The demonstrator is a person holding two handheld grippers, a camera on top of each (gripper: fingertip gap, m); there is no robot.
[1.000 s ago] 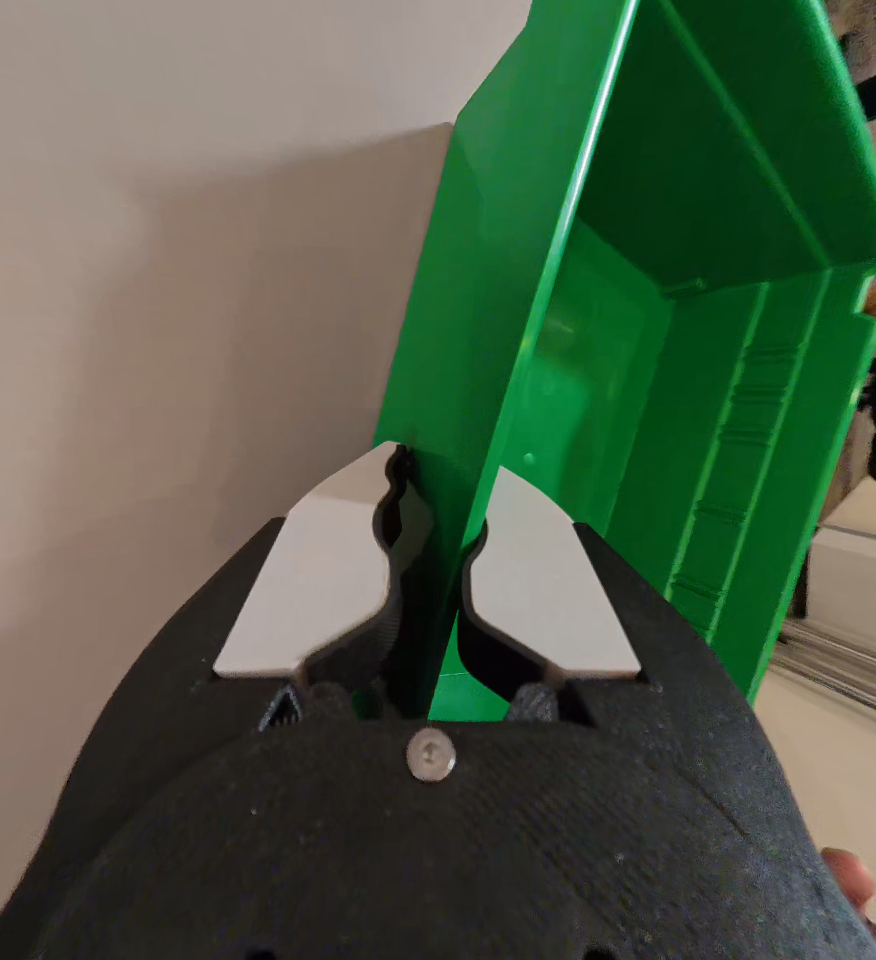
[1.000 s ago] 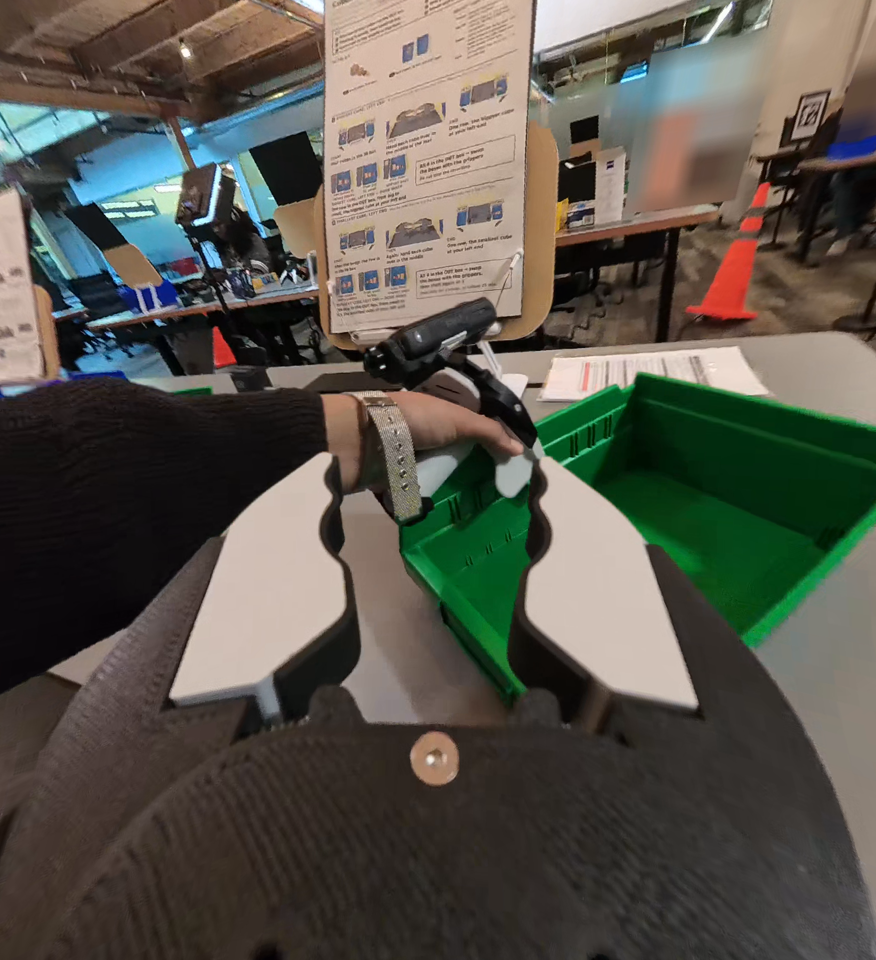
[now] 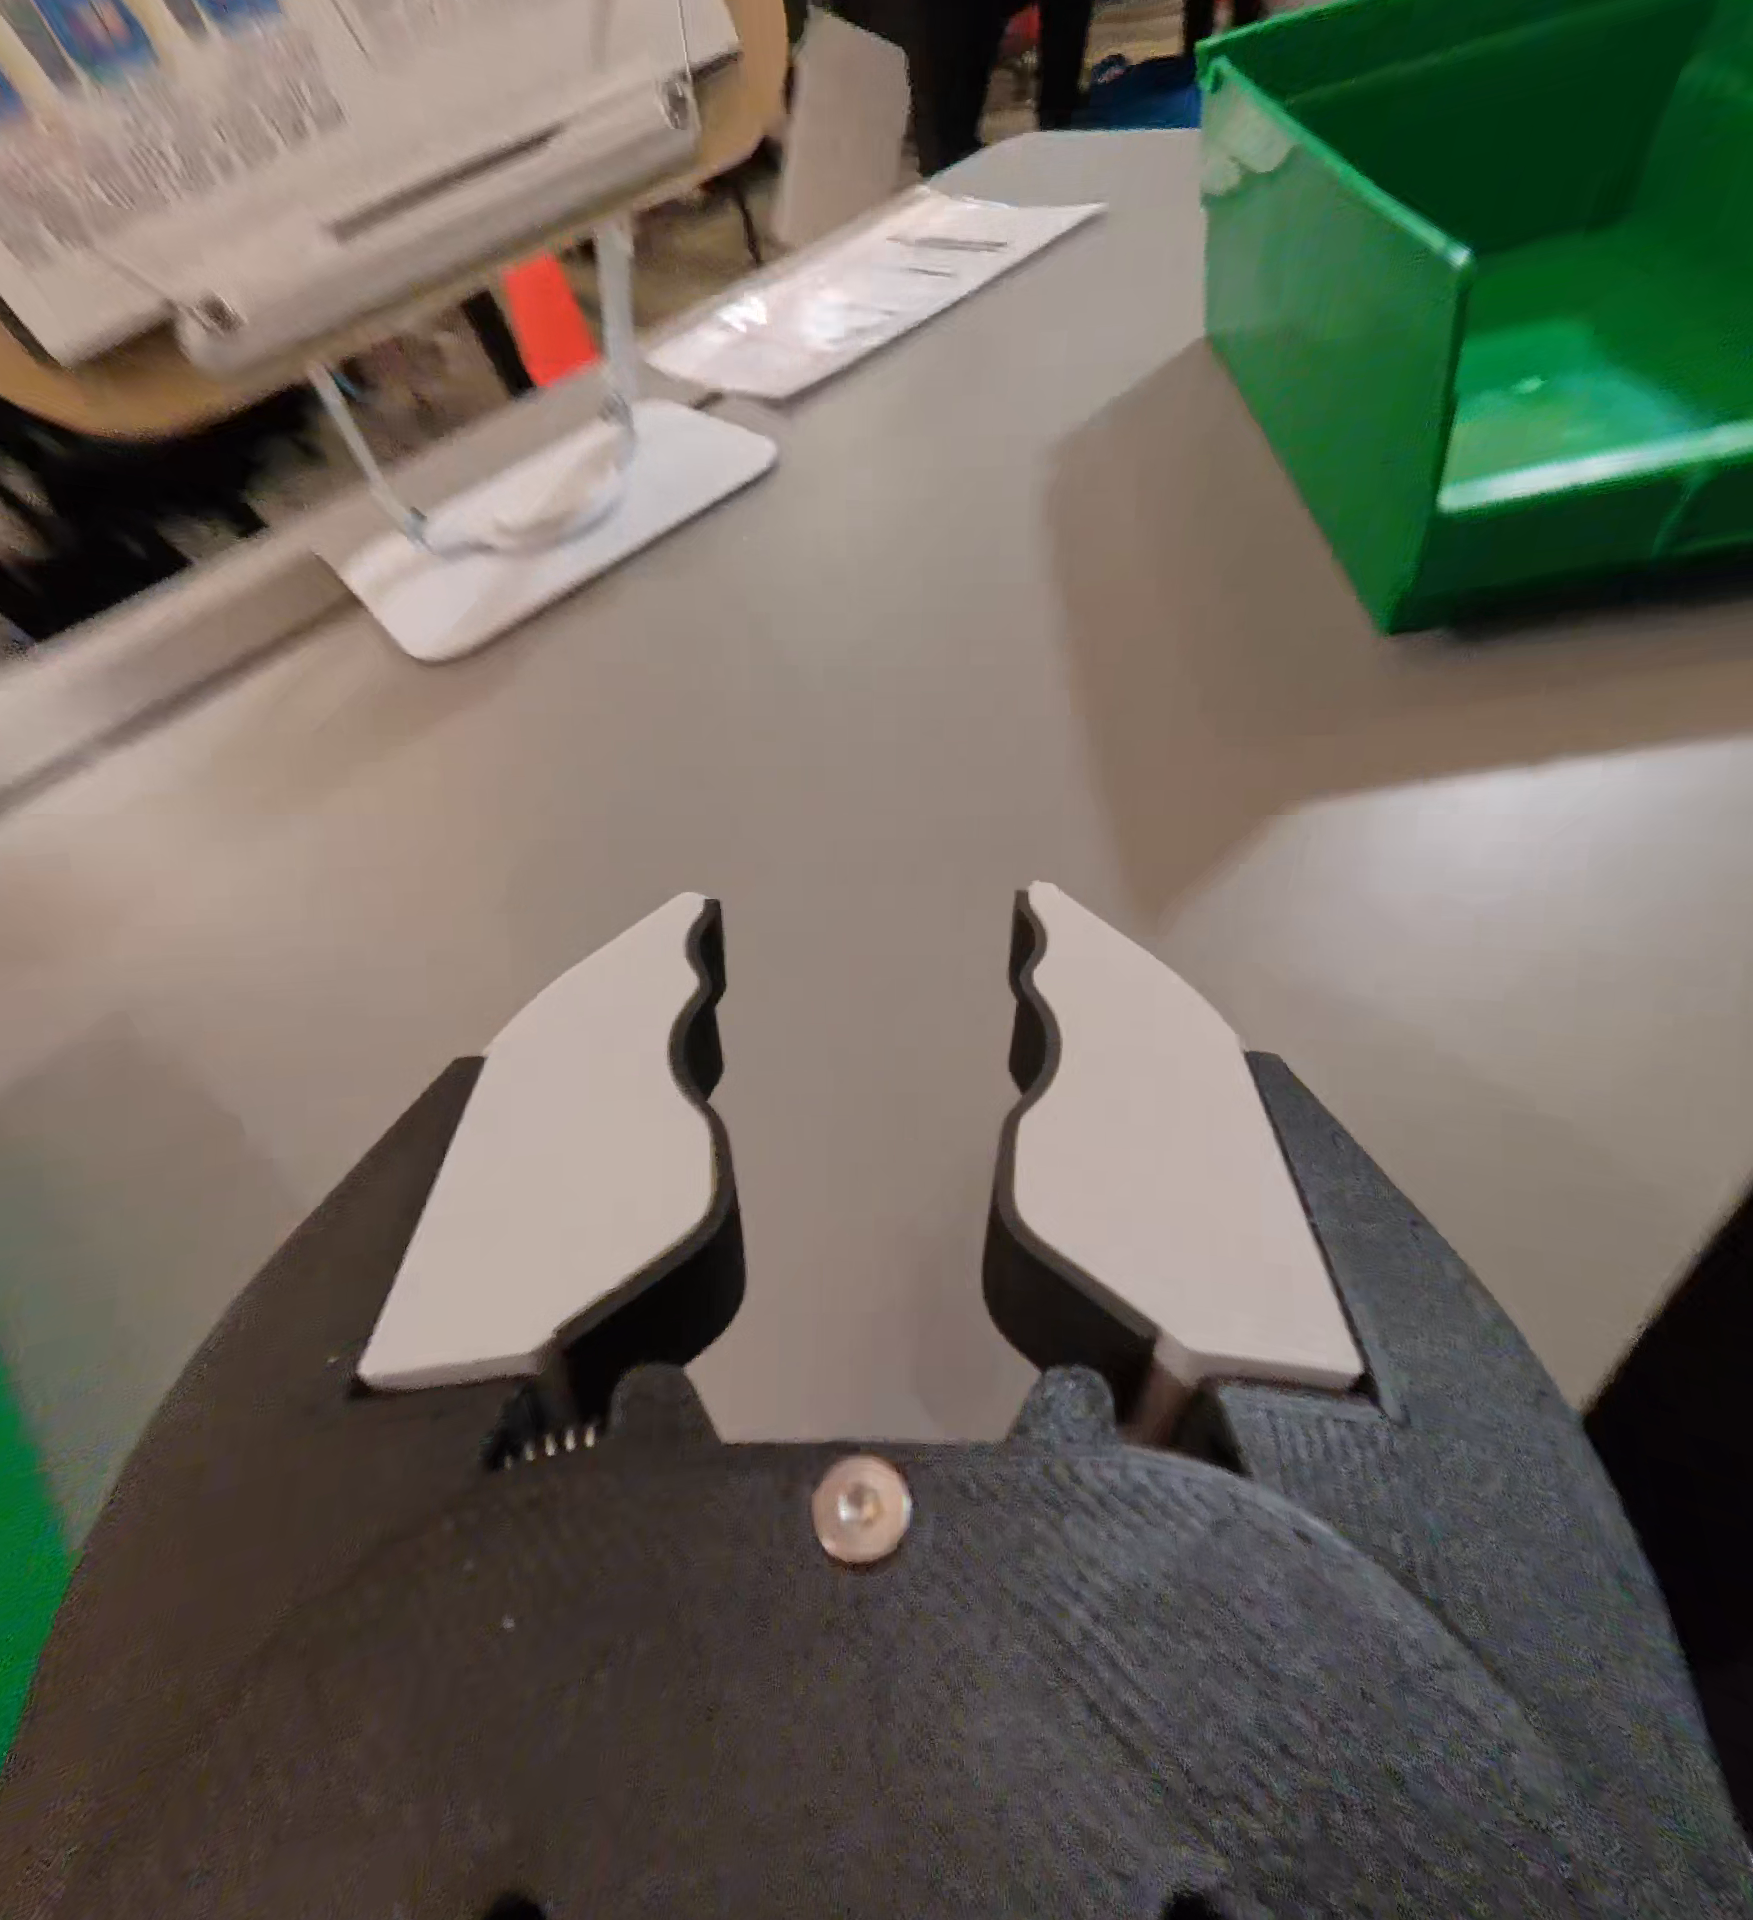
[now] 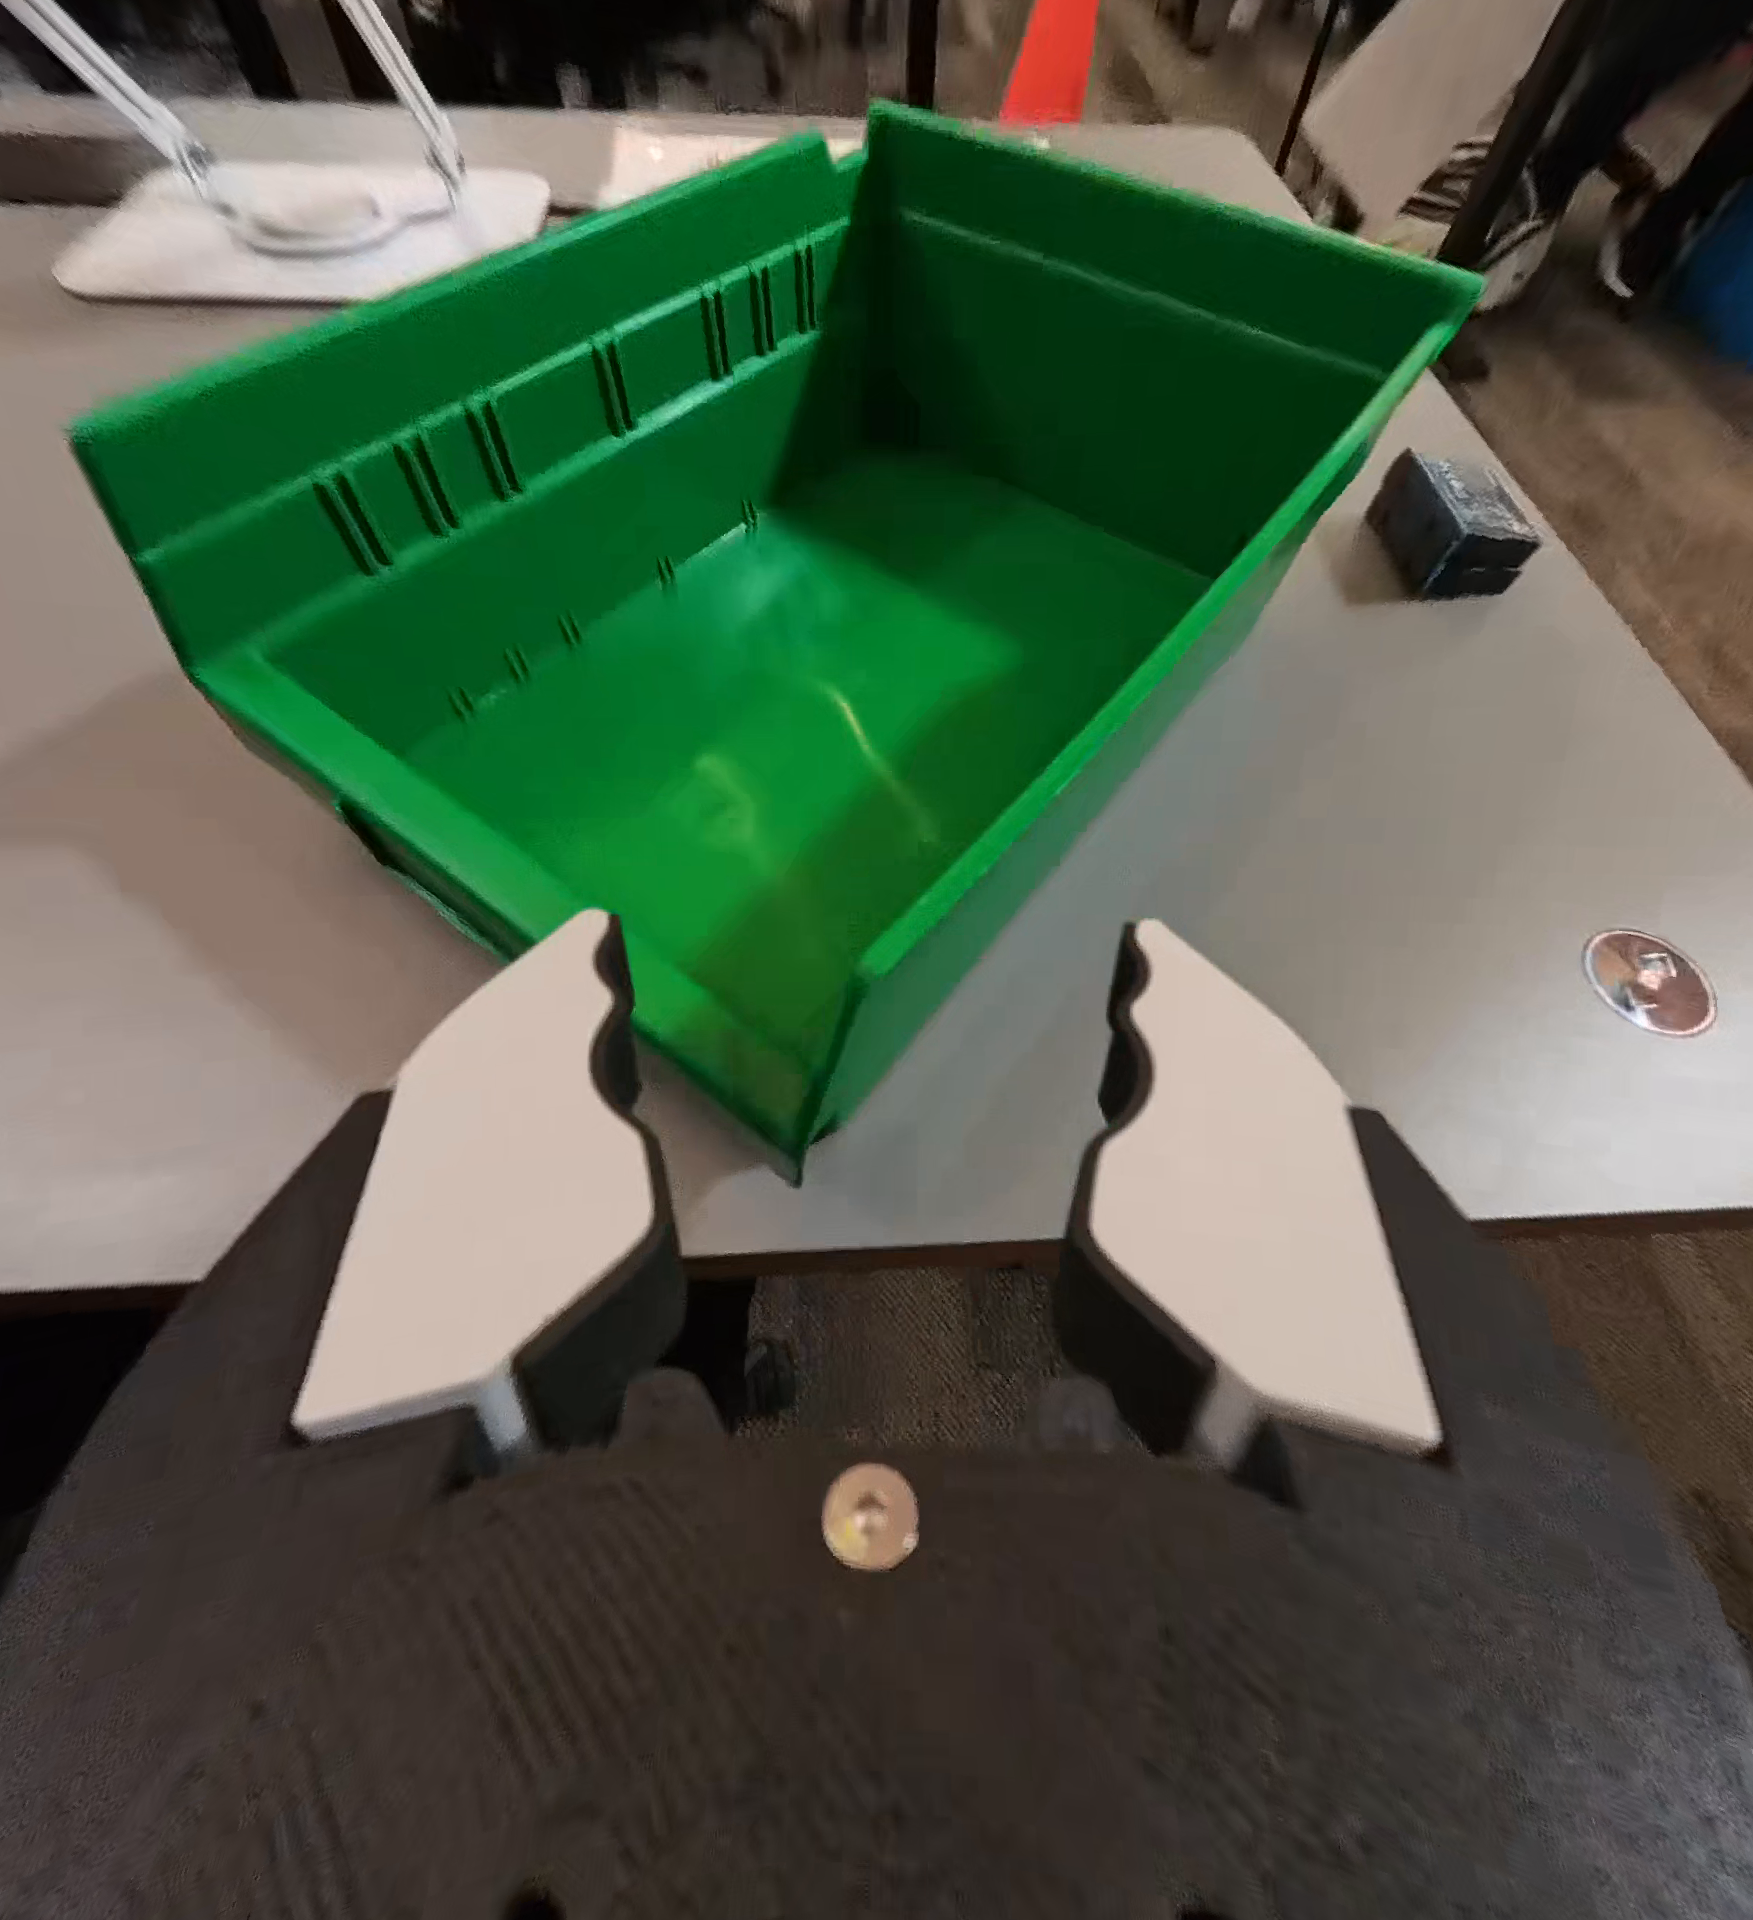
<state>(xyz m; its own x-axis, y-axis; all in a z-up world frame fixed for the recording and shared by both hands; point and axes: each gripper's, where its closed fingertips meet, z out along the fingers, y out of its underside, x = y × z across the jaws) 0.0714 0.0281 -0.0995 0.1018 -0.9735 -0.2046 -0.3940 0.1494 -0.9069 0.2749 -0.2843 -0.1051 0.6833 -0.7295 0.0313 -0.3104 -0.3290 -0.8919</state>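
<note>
Green bin [image 4: 747,644] sits upright on the grey table [image 4: 1371,831], open top up, nothing inside. Its near corner is just off the table's near edge. My right gripper [image 4: 867,987] hangs over that corner, jaws spread wide, gripping nothing; left finger [image 4: 498,1143] overlaps the bin's low front lip in view, contact unclear. My left gripper [image 3: 867,935] is over bare table, jaws apart, empty. From the left wrist view the bin [image 3: 1371,364] is far right, well apart from the fingers. A white stand base [image 3: 560,530] with clear legs sits far left, holding a printed board [image 3: 280,156], blurred. A paper sheet [image 3: 872,291] lies beyond it. Right of the bin: a small black box [image 4: 1454,530] near the table's right edge, and a round metal disc [image 4: 1646,982] set in the tabletop. An orange cone [image 4: 1048,52] stands on the floor beyond the table.
</note>
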